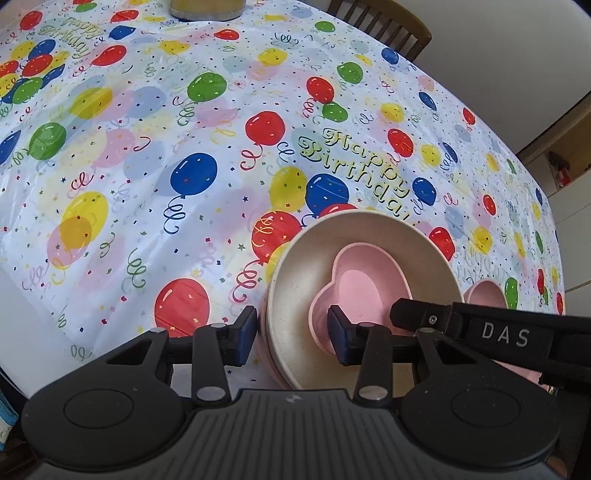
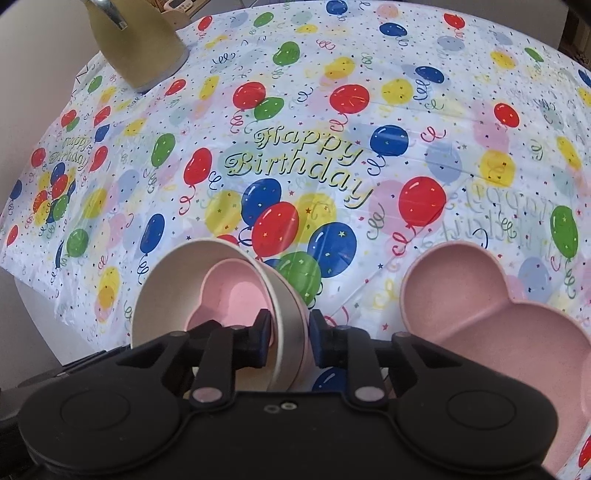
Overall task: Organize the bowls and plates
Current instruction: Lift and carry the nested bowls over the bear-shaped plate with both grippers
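Observation:
A cream bowl [image 1: 373, 230] stands near the table's front edge on a pink bowl whose rim [image 1: 275, 371] shows beneath it. Inside it lies a small pink heart-shaped bowl [image 1: 364, 286]. My left gripper [image 1: 293, 328] straddles the cream bowl's left wall, one pad outside, the other inside against the heart bowl's lobe, and grips it. My right gripper [image 2: 291, 328] is shut on the opposite wall of the cream bowl [image 2: 166, 291], with its inner pad beside the heart bowl [image 2: 236, 291]. One of its fingers [image 1: 402, 312] also shows in the left wrist view.
A pink divided plate [image 2: 480, 325] with rounded lobes lies just right of the bowls. An olive kettle [image 2: 140, 48] stands at the far left of the balloon-print tablecloth [image 2: 295, 162]. A wooden chair [image 1: 388, 26] stands behind the table. The table's left edge [image 2: 55, 314] is near.

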{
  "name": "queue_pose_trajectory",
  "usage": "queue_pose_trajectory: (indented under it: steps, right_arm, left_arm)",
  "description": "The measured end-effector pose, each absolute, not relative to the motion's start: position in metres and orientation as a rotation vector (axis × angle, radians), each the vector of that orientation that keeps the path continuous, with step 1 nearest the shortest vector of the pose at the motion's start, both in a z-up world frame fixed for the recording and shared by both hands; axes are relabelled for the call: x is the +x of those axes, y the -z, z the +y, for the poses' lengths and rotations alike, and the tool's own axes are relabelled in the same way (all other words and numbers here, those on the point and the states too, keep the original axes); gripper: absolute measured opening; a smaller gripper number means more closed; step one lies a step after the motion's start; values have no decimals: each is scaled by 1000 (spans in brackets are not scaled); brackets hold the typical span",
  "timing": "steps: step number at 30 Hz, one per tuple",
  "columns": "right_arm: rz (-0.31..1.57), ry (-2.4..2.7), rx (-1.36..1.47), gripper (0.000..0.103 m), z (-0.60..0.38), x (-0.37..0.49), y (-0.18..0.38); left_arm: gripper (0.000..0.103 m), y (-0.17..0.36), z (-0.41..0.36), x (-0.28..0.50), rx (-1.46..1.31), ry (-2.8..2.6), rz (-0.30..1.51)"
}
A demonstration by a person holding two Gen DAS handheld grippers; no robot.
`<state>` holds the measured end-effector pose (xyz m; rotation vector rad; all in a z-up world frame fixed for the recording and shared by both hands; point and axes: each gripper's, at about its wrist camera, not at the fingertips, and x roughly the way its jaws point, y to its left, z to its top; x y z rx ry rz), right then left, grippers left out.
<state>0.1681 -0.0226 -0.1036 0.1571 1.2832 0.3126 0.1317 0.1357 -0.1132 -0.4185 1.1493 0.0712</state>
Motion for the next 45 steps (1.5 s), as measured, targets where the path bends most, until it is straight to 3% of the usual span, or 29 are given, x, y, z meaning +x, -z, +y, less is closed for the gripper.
queue_pose_trajectory:
  steps: [23, 45]
  right_arm:
    - [1193, -315, 206, 21, -113, 141, 30]
    - [1230, -171, 323, 21, -230, 108, 58]
  left_arm:
    - [41, 38, 32, 118, -272, 32, 1092]
    - [41, 67, -73, 110, -160, 163, 1169]
